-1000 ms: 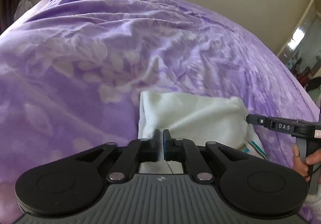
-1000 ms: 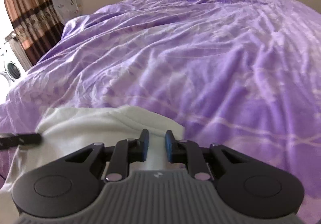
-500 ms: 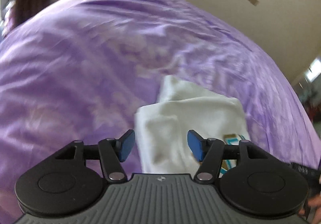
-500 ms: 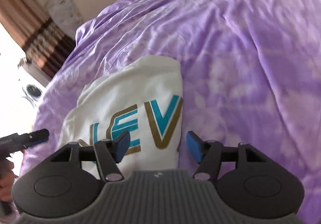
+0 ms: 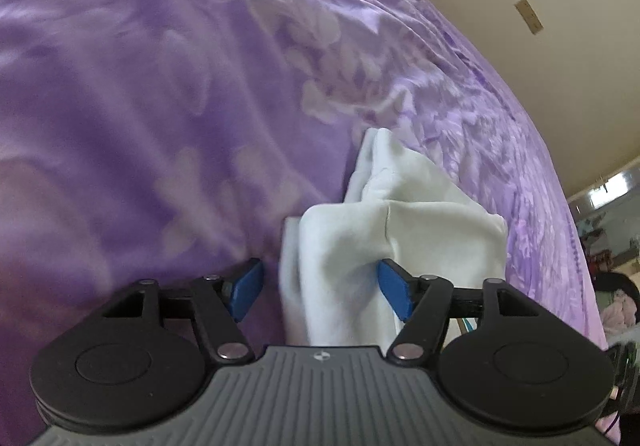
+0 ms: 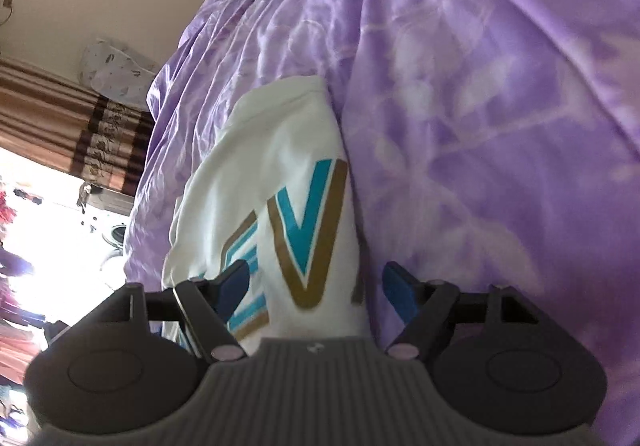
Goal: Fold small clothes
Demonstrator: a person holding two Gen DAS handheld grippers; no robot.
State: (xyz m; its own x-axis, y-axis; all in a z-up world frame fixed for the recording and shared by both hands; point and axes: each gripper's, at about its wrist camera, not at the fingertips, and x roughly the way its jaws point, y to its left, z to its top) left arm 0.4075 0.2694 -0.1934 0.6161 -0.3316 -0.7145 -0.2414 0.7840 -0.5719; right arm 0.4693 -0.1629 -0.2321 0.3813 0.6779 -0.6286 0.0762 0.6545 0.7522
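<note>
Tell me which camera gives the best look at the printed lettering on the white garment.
The right wrist view. There the teal and gold lettering faces the camera on the white garment, with a large V readable. The left wrist view shows mostly plain, bunched white fabric; only a sliver of teal print peeks out beside the gripper's linkage.

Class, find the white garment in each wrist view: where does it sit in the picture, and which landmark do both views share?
Left wrist view: the white garment lies right of centre in the lower half, bunched, reaching between the open left tool.
Right wrist view: it lies left of centre, teal-and-gold lettering up, reaching between the open right tool.
Shared landmark: the purple bedspread under it.
</note>
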